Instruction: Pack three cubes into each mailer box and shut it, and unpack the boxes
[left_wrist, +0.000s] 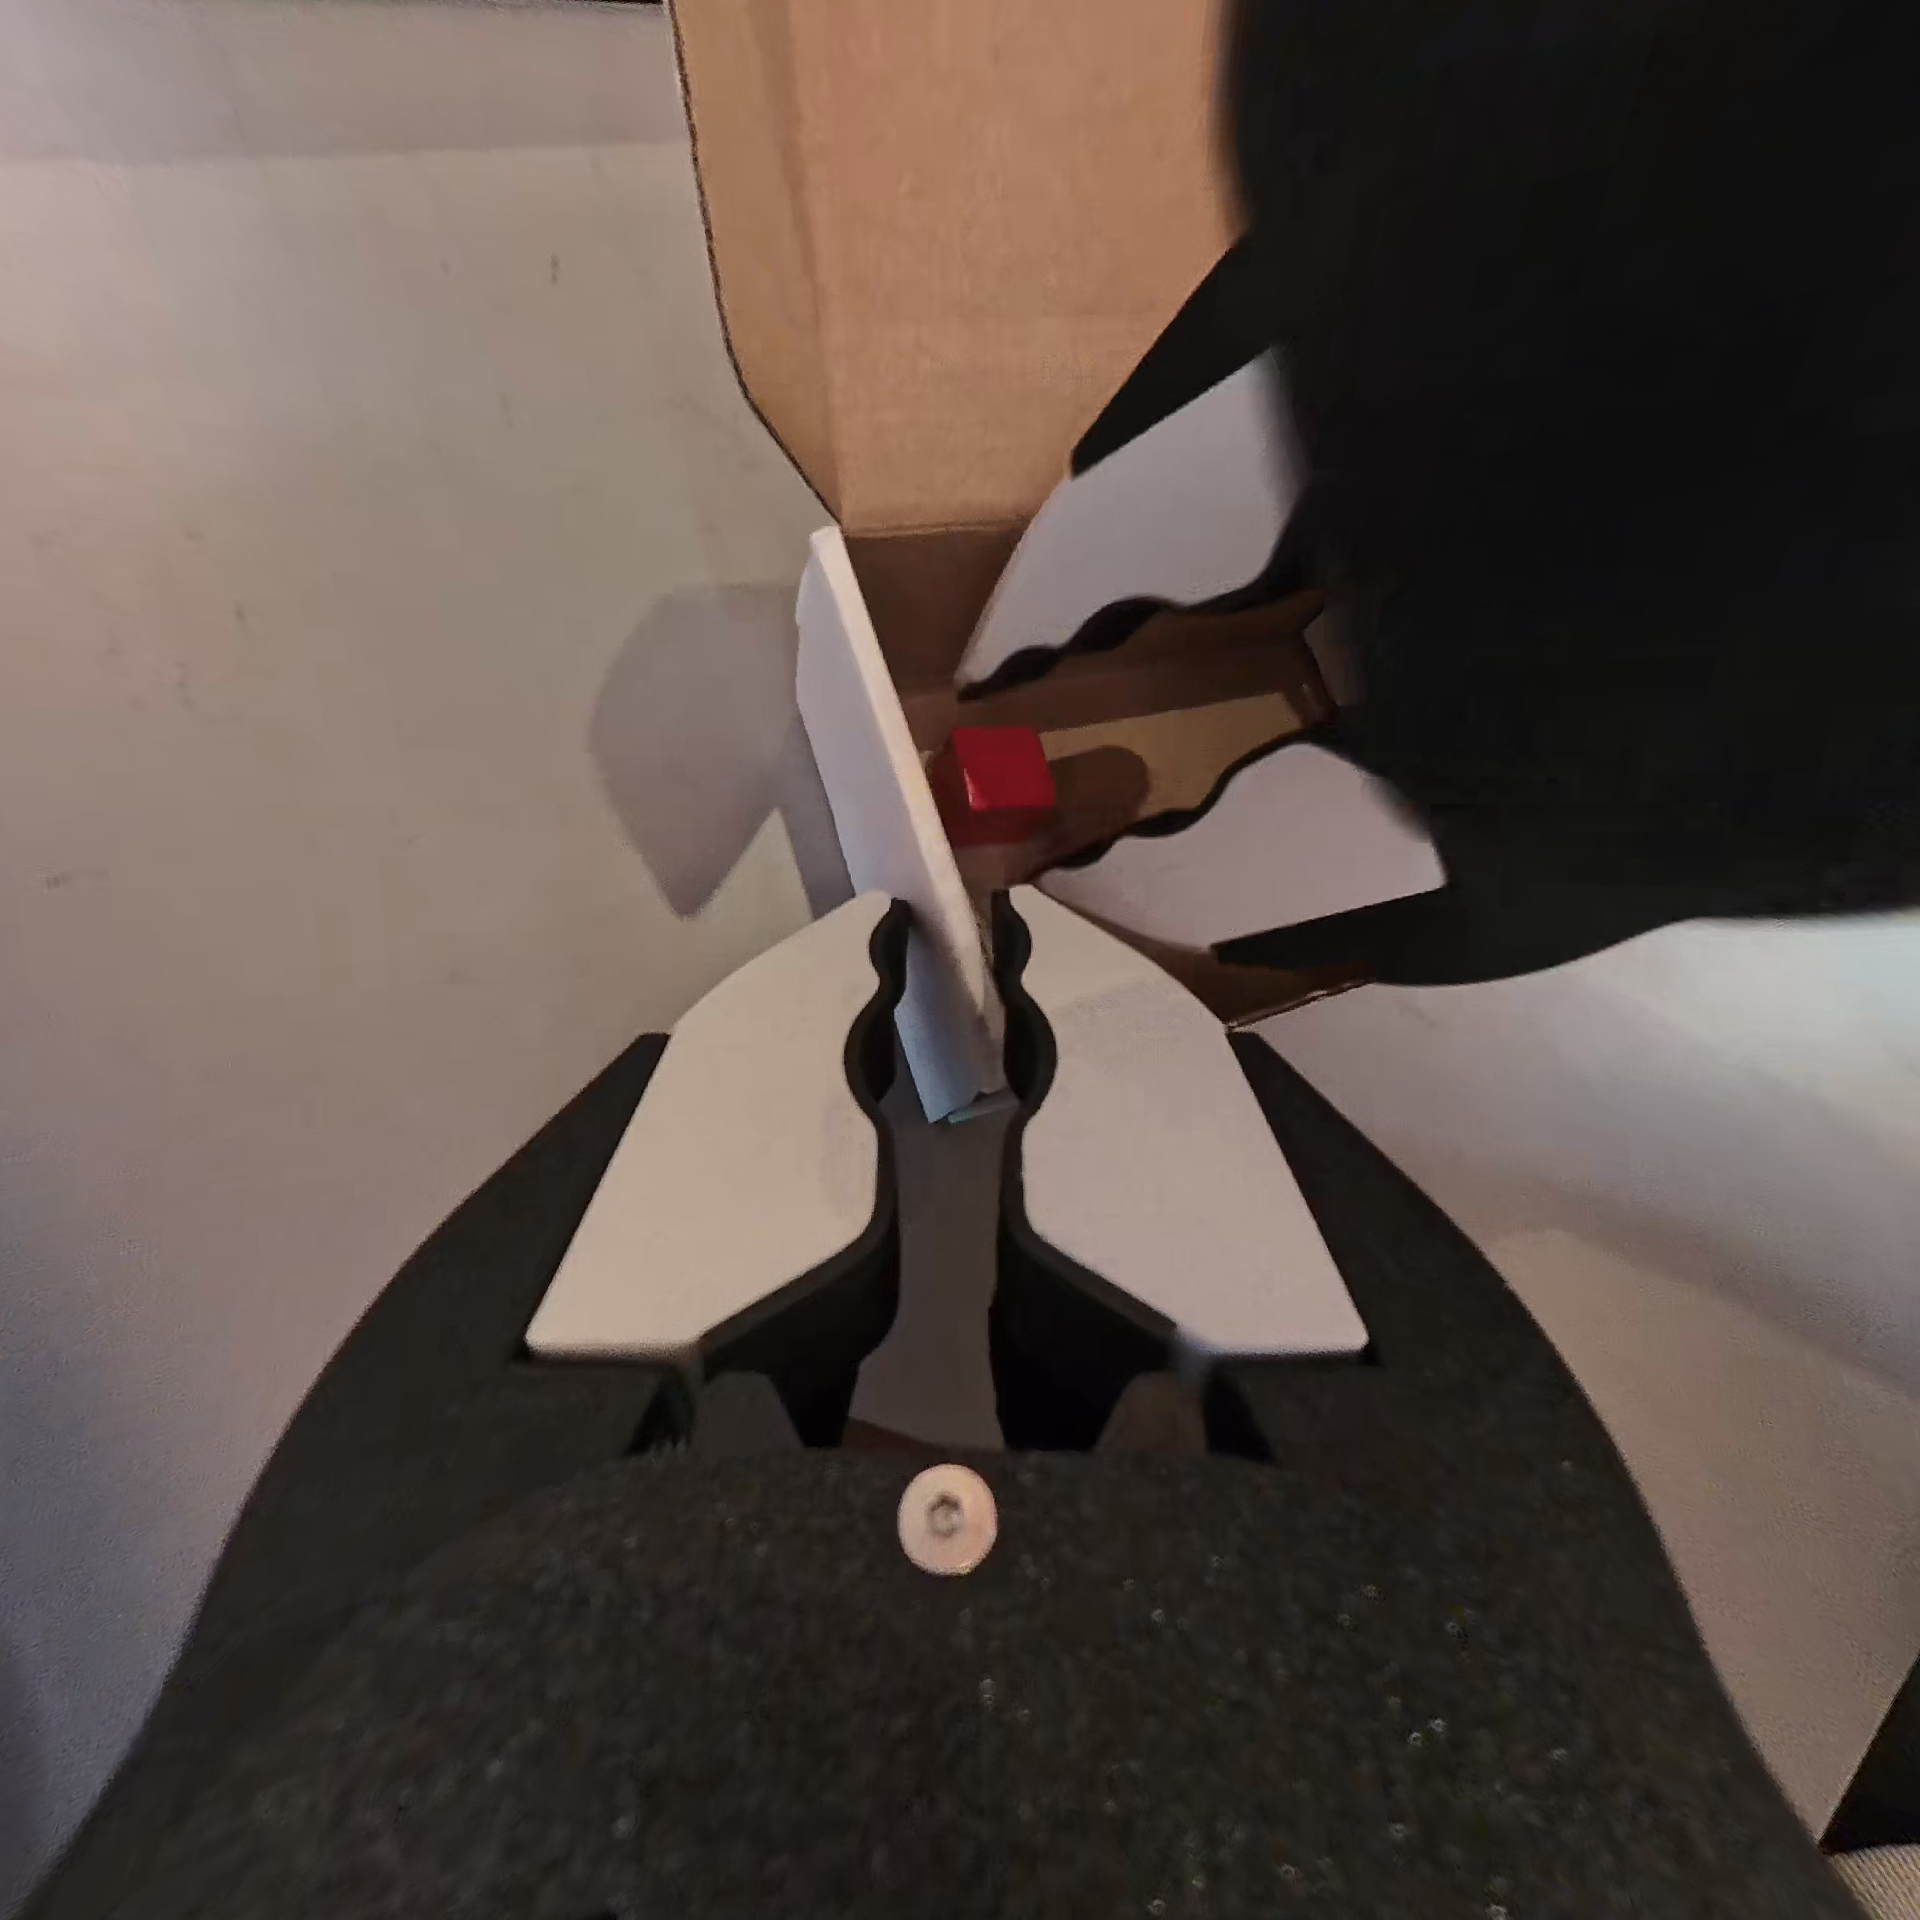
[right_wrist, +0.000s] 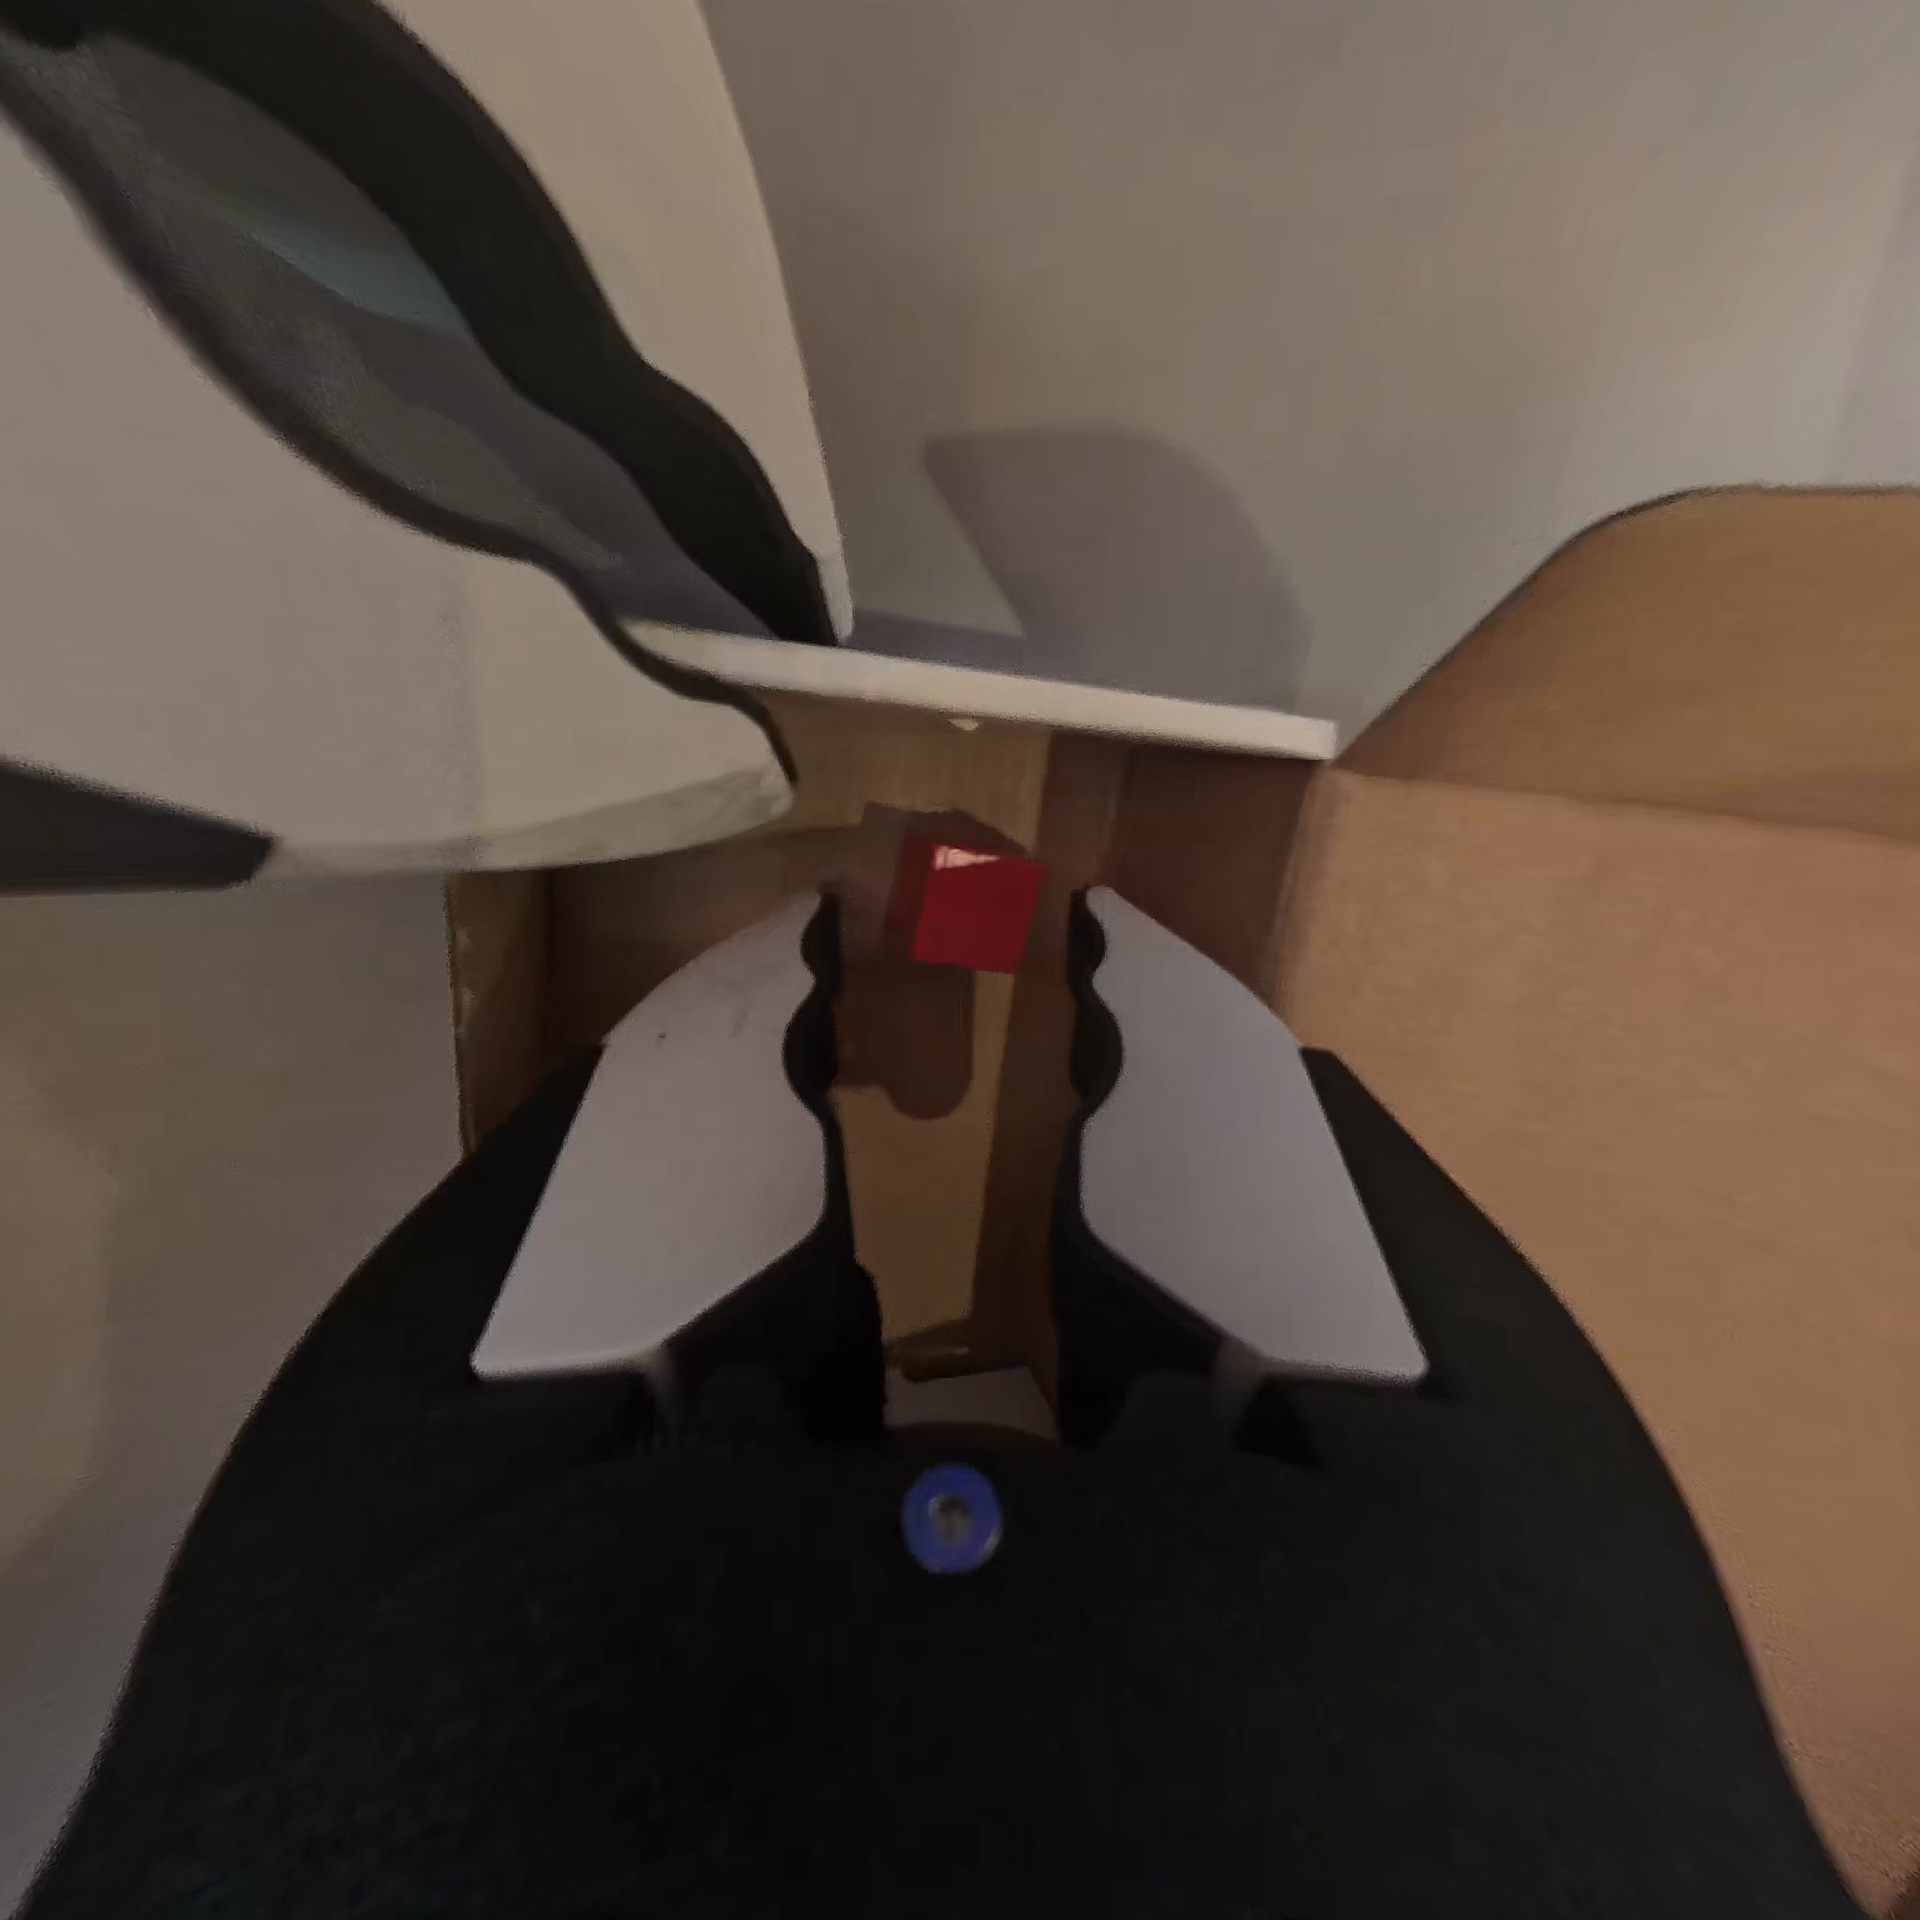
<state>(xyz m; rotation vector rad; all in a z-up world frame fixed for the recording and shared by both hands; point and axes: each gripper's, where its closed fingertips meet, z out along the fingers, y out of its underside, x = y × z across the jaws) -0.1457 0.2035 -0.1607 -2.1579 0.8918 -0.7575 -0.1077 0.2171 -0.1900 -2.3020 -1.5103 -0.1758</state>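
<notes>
Black foam and white finger plates fill the lower frame of each wrist view. Left hand-held gripper (left_wrist: 951, 997), at lower centre, is clamped on the white edge of a mailer box (left_wrist: 883, 748) wall or flap. Right hand-held gripper (right_wrist: 956, 977), at centre of its own view, stands narrowly parted and empty, reaching into the brown box interior. Just beyond its tips lies one red cube (right_wrist: 971, 914), on the cardboard floor against the far wall. Brown lid (right_wrist: 1610, 831) stands open at right. Step in hand, as judged: either unpacking or loading; the next move calls for closing on the cube squarely. Other cubes, the remaining boxes and the counter edge are hidden or out of frame; motion blur softens outlines.
</notes>
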